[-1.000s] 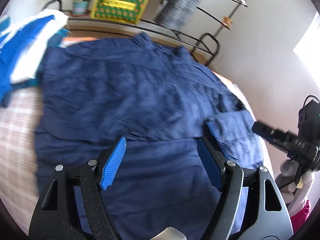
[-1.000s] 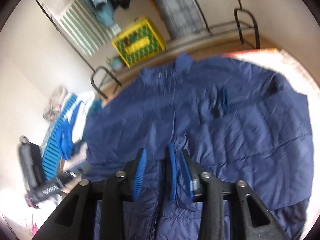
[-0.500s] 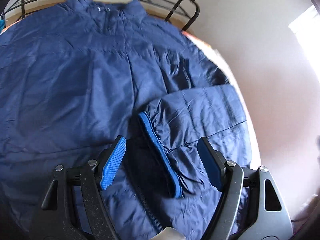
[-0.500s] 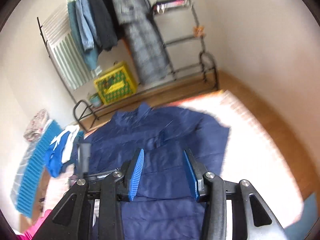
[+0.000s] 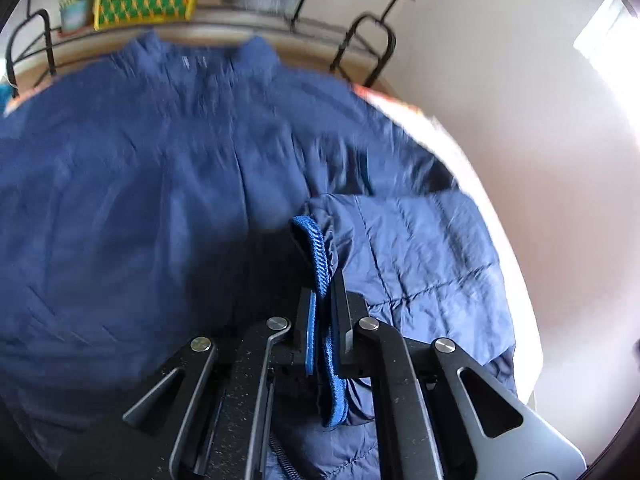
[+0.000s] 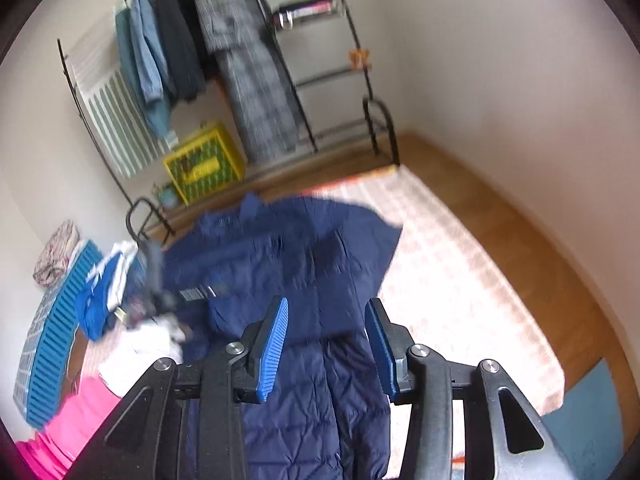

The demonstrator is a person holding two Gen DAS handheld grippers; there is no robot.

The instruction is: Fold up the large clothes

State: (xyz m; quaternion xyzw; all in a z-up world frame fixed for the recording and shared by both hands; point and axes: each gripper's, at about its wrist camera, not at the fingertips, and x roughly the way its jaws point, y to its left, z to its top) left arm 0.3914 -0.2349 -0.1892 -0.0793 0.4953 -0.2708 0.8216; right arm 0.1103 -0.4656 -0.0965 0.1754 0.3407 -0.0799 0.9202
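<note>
A large navy quilted jacket (image 5: pixel 140 200) lies spread flat with its collar at the far side. Its right sleeve (image 5: pixel 420 248) is folded across the body. My left gripper (image 5: pixel 324 296) is shut on the bright blue cuff (image 5: pixel 316 248) at that sleeve's end, and the band runs between the pads. In the right wrist view the same jacket (image 6: pixel 280 248) lies below my right gripper (image 6: pixel 326 316). That gripper hangs above the hem, open, with nothing between its blue pads (image 6: pixel 274 344).
A patterned cover (image 6: pixel 460 280) lies under the jacket, with wooden floor (image 6: pixel 540 240) to the right. A clothes rack (image 6: pixel 180 48) and a yellow crate (image 6: pixel 204 164) stand at the back. Blue and white clothes (image 6: pixel 104 292) and pink fabric (image 6: pixel 72 420) lie at the left.
My left gripper slid right to the sleeve cuff and closed on it. My right gripper rose and drew back from the jacket, still open.
</note>
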